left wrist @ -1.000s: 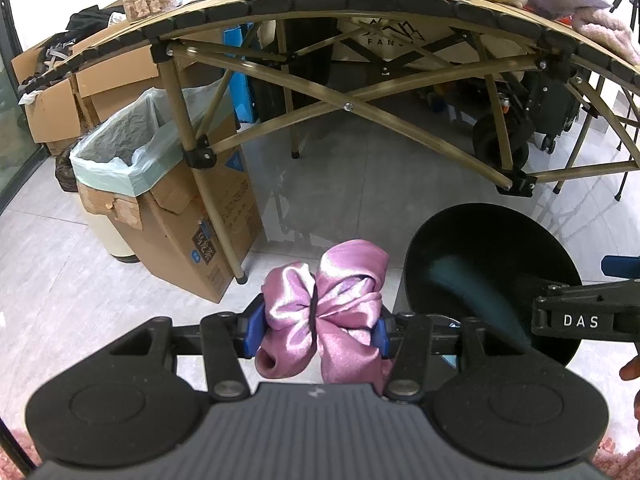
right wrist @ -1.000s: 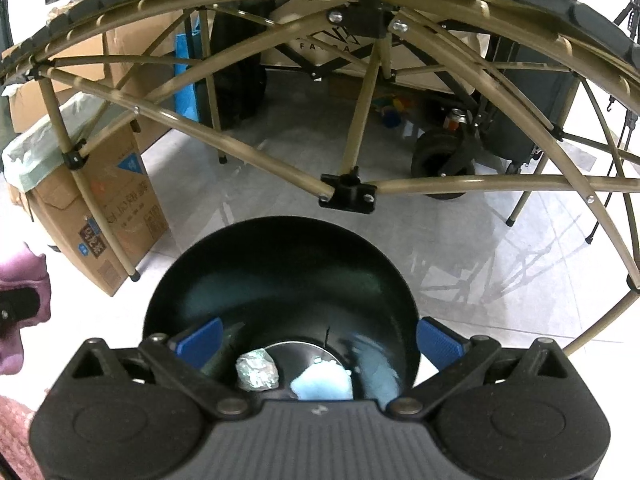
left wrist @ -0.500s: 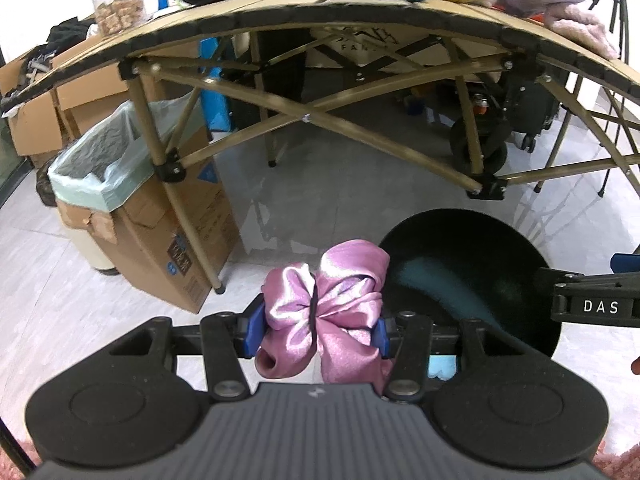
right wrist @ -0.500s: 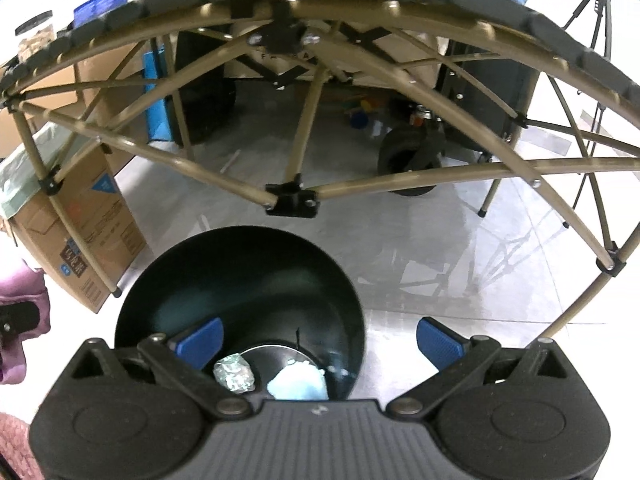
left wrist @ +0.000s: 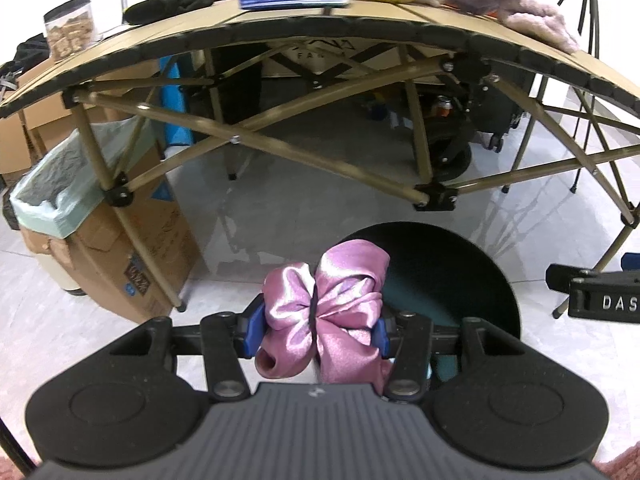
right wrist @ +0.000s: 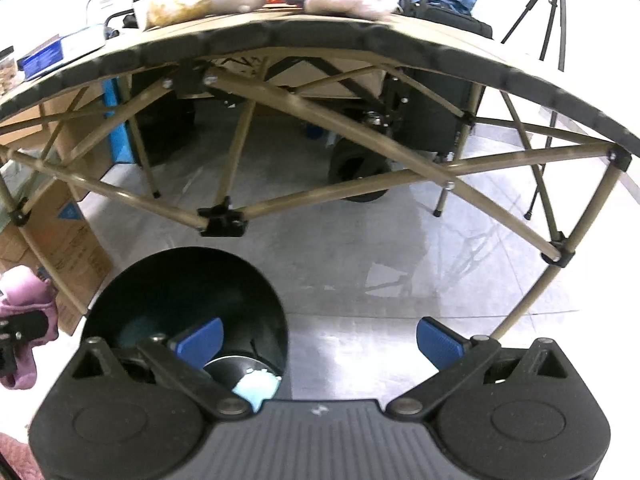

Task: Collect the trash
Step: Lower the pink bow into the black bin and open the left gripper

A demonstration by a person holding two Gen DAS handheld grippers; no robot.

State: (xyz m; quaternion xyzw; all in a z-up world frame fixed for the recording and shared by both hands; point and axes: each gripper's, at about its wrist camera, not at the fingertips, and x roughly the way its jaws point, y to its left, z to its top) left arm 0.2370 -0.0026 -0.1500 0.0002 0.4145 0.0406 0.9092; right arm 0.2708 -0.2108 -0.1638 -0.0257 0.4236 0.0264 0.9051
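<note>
My left gripper (left wrist: 318,330) is shut on a shiny pink satin bow (left wrist: 326,312), squeezed between the blue pads. Just behind and right of it on the floor stands a round black bin (left wrist: 452,280). In the right wrist view the same black bin (right wrist: 188,284) sits low left, with a pale blue scrap (right wrist: 256,388) at its bottom. My right gripper (right wrist: 320,342) stands wide open with nothing between its fingers; its left pad hangs over the bin's mouth. The pink bow (right wrist: 24,300) shows at the left edge there.
A folding camp table (left wrist: 320,36) with crossed tan legs spans the view ahead, loaded with plush toys, a blue pack and a jar. A cardboard box lined with a pale green bag (left wrist: 76,176) stands at the left. A tripod (right wrist: 548,12) is at the far right.
Both grippers have shifted right across the floor. The black bin has slid left in the right wrist view, from centred between the pads to under the left pad. The bow stays gripped.
</note>
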